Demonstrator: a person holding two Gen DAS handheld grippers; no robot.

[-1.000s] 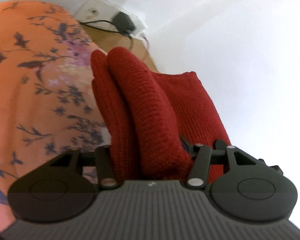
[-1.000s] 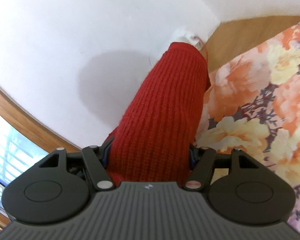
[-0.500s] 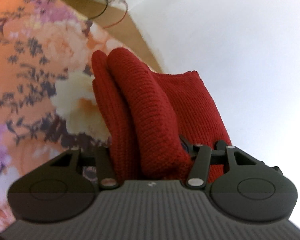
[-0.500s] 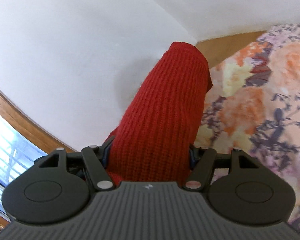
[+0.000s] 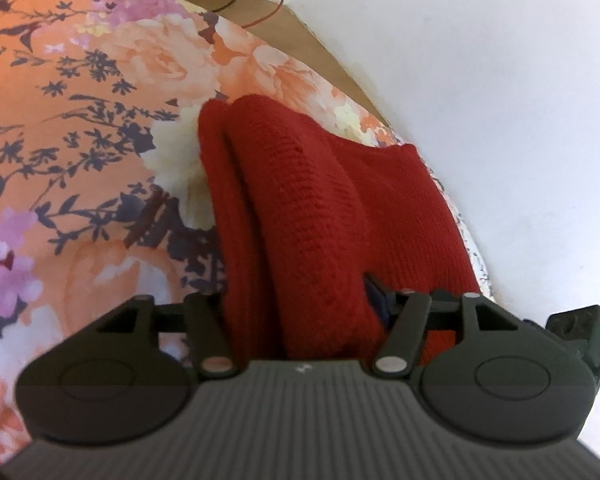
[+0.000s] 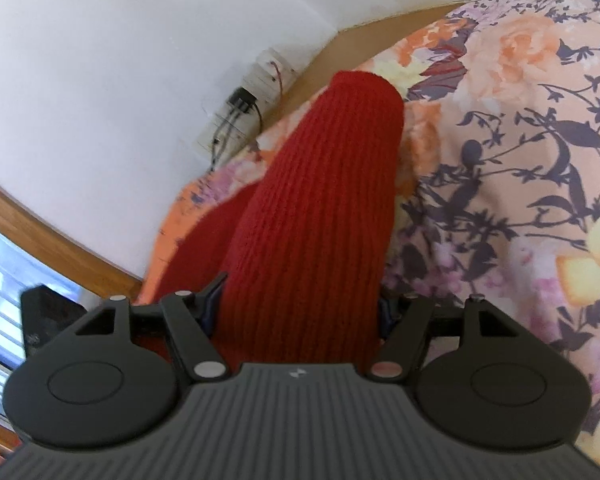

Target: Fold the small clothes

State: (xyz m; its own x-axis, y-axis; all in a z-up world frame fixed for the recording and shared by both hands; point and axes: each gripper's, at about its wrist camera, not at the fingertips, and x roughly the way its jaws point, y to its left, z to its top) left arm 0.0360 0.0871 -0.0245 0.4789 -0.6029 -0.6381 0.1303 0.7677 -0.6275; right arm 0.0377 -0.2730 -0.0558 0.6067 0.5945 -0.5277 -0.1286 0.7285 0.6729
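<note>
Left wrist view, surroundings: you look down over a floral bedsheet (image 5: 80, 128), orange with dark sprigs and pale blooms; a wooden bed edge (image 5: 324, 48) runs along a white wall (image 5: 500, 100); black and red cables (image 5: 260, 4) trail at the top.
Left wrist view, task thing: the red knit garment (image 5: 300, 216) is bunched in thick ribbed folds; it fills the middle and hides the fingertips and the sheet behind it.
Left wrist view, grip: your left gripper (image 5: 300, 304) has just been easing its jaws wider; the knit lies between them, and you cannot tell whether the pads press it.
Right wrist view, surroundings: the same sheet (image 6: 520, 160) spreads to the right; a white wall socket plate (image 6: 256, 92) with a black plug sits on the wall (image 6: 120, 60); a curved wooden window frame (image 6: 60, 240) sits low left.
Right wrist view, task thing: the garment (image 6: 320, 220) rises as one rounded, ribbed roll above the sheet, blocking the view ahead.
Right wrist view, grip: your right gripper (image 6: 300, 308) stands clamped on the roll, jaws wide around its bulk; the fingertips are buried.
</note>
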